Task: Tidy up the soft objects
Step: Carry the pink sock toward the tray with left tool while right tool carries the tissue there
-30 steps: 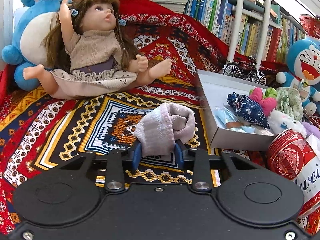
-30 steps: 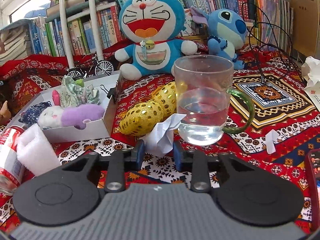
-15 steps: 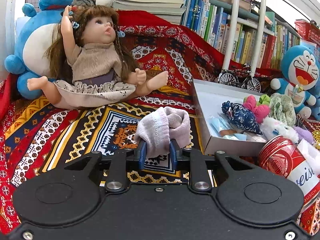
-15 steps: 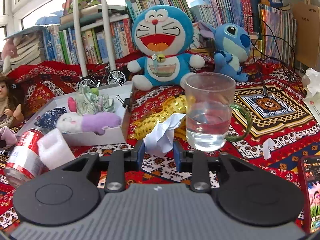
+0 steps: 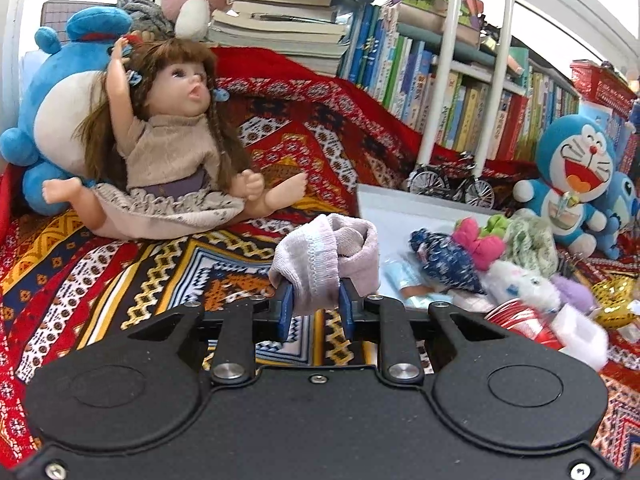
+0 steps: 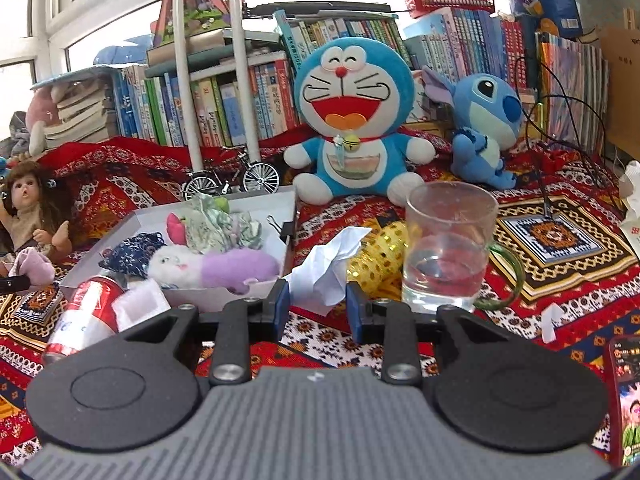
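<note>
My left gripper (image 5: 316,300) is shut on a pale pink sock (image 5: 328,256), which is bunched above the blue pads and held off the patterned cloth. To its right stands a white box (image 5: 400,208) with several soft toys in it, among them a navy fabric piece (image 5: 444,264). My right gripper (image 6: 318,300) is shut on a crumpled white tissue (image 6: 324,264). It hangs between the box (image 6: 256,196) and a gold sequin pouch (image 6: 380,256). A purple and white plush (image 6: 216,264) lies in the box. The sock (image 6: 32,268) also shows at the far left of the right wrist view.
A glass mug (image 6: 448,248) with water stands just right of the tissue. A red can (image 6: 84,308) and a white foam block (image 6: 140,304) lie before the box. A doll (image 5: 172,160), a Doraemon plush (image 6: 352,120) and a Stitch plush (image 6: 484,128) sit behind. A phone (image 6: 624,392) lies at right.
The left jaws closed tighter on the sock. Both grippers have risen, carrying the sock and the tissue up off the cloth.
</note>
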